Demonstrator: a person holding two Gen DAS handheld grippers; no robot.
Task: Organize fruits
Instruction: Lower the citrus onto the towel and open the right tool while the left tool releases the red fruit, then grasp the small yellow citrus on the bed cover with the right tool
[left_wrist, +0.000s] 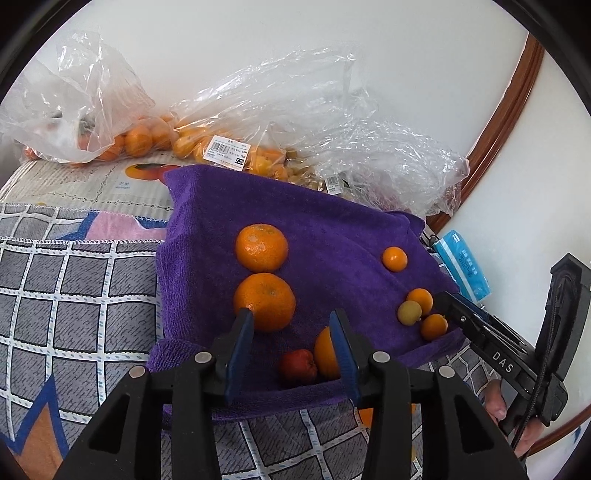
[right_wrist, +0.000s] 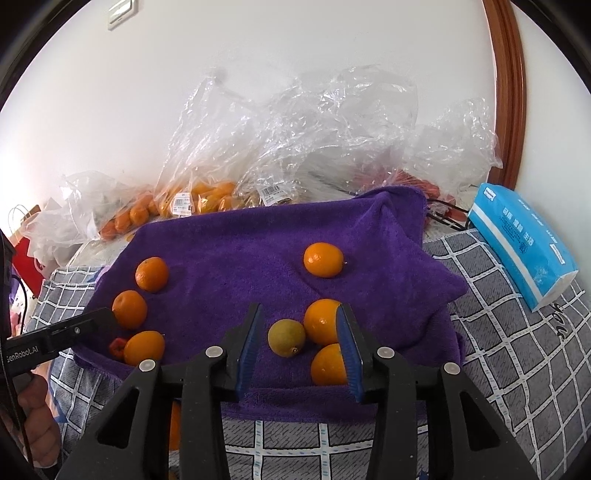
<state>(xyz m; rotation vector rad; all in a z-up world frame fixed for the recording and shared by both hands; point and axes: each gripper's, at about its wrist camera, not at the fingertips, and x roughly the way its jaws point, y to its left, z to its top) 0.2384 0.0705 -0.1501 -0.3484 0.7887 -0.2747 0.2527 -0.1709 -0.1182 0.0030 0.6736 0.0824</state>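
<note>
A: Left gripper (left_wrist: 291, 325) state?
B: Jaws spread, nothing between the pads. It hangs over the near edge of the purple towel (left_wrist: 332, 229). One large mandarin (left_wrist: 264, 301) sits just past its left finger; a second mandarin (left_wrist: 261, 246) lies just beyond that one. A small red fruit (left_wrist: 297, 367) and an orange fruit (left_wrist: 327, 354) sit touching by the right finger.

A: Right gripper (right_wrist: 301, 325)?
B: Also spread wide, empty. A yellow-green kumquat (right_wrist: 286, 337) lies between the fingers, not gripped. Two orange kumquats (right_wrist: 322, 321) (right_wrist: 328, 364) rest against the right finger's inner side; cannot tell whether the pad touches them. Another kumquat (right_wrist: 323, 259) lies alone farther out.

A: Surroundings?
B: Clear plastic bags (right_wrist: 207, 177) of fruit behind the towel against the wall; blue tissue pack (right_wrist: 524, 247) to the right on the checked cloth (right_wrist: 517, 362).
</note>
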